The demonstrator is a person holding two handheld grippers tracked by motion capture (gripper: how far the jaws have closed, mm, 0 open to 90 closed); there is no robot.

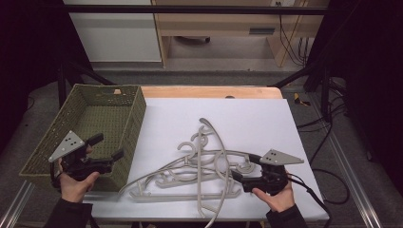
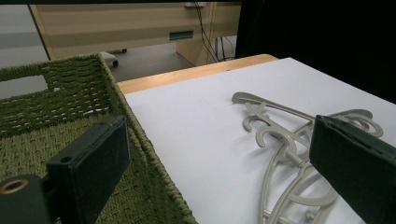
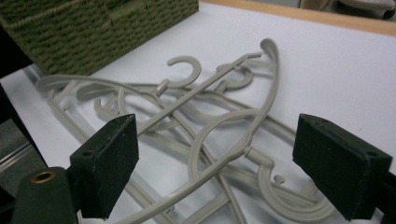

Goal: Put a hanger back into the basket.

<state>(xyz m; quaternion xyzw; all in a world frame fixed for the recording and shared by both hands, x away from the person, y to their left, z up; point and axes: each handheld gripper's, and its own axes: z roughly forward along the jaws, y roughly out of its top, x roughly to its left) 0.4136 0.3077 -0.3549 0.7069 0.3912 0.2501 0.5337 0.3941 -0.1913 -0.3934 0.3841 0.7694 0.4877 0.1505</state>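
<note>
A tangled pile of grey plastic hangers point(image 1: 199, 164) lies on the white sheet, toward the near middle. My right gripper point(image 1: 242, 167) is at the pile's right end, low and pointing left. Its jaws stand open, and in the right gripper view point(image 3: 215, 158) a curved hanger arm point(image 3: 219, 135) lies between them with neither pad touching it. My left gripper point(image 1: 110, 146) hovers over the near right corner of the green woven basket point(image 1: 138, 111), open with nothing in it. Seen from the left gripper point(image 2: 215, 168), the basket wall point(image 2: 70, 93) is on the left and the hangers point(image 2: 280, 140) on the right.
The white sheet point(image 1: 247, 118) covers a wooden table whose far edge point(image 1: 209, 91) shows as a bare strip. The basket's inside holds nothing. Cables point(image 1: 332, 123) run along the floor at the right. Cabinets stand beyond the table.
</note>
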